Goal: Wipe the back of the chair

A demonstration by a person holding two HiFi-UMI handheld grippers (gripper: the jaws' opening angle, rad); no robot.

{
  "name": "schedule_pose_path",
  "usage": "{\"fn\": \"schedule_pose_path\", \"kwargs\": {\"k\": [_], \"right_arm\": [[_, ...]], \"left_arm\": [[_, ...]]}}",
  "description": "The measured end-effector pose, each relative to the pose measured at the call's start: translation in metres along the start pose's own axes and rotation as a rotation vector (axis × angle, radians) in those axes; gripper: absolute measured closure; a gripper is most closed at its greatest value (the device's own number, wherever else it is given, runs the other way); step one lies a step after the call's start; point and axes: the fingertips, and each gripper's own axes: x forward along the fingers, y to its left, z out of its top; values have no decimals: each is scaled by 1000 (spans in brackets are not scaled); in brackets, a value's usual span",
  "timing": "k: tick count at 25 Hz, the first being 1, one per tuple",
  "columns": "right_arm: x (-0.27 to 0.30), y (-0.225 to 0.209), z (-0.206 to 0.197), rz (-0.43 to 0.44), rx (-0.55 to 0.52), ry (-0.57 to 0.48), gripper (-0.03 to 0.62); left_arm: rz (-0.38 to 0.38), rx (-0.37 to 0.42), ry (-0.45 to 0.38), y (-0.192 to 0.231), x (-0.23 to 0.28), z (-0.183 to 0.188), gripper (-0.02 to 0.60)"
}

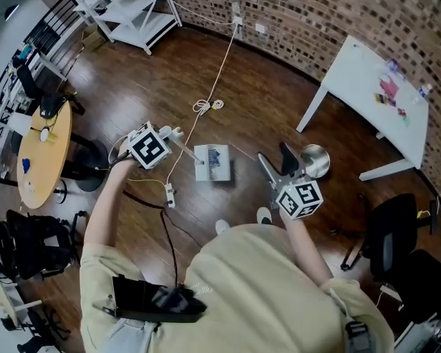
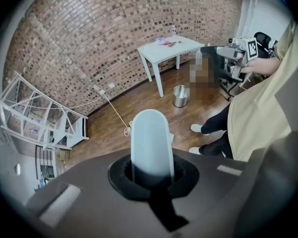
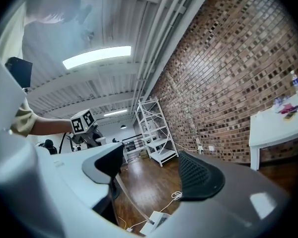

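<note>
A black office chair [image 1: 392, 235] stands at the right of the head view, behind and to the right of the person, with neither gripper touching it. My left gripper [image 1: 169, 134] is held out over the wooden floor, pointing steeply down. Its white jaws [image 2: 150, 140] are shut with nothing between them. My right gripper [image 1: 278, 162] points level toward the metal bin [image 1: 314, 160]. Its dark pads [image 3: 198, 175] stand apart, and only floor shows in the gap. From the left gripper view the right gripper [image 2: 223, 51] shows in front of the black chair [image 2: 262, 37].
A white table [image 1: 375, 87] stands against the curved brick wall. A white box [image 1: 212, 162] and a long white cable [image 1: 206, 105] lie on the floor between the grippers. A round wooden table [image 1: 44, 153], a white shelf [image 1: 128, 9] and another black chair [image 1: 29, 241] are at the left.
</note>
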Motion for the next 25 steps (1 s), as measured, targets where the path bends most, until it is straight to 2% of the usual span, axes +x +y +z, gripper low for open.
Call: {"fn": "schedule_pose_path", "kwargs": {"k": [4, 10, 20, 25], "right_arm": [[-13, -18, 7, -44, 0, -13, 252], [-32, -37, 16, -108, -6, -36, 252], [-70, -76, 32, -215, 1, -83, 252], [-92, -101, 43, -263, 2, -107, 252]], "left_arm": [[27, 41, -11, 8, 6, 30, 580], [5, 103, -44, 5, 8, 71, 579], [-22, 147, -82, 0, 18, 129, 579], [-95, 142, -123, -15, 17, 165, 579]]}}
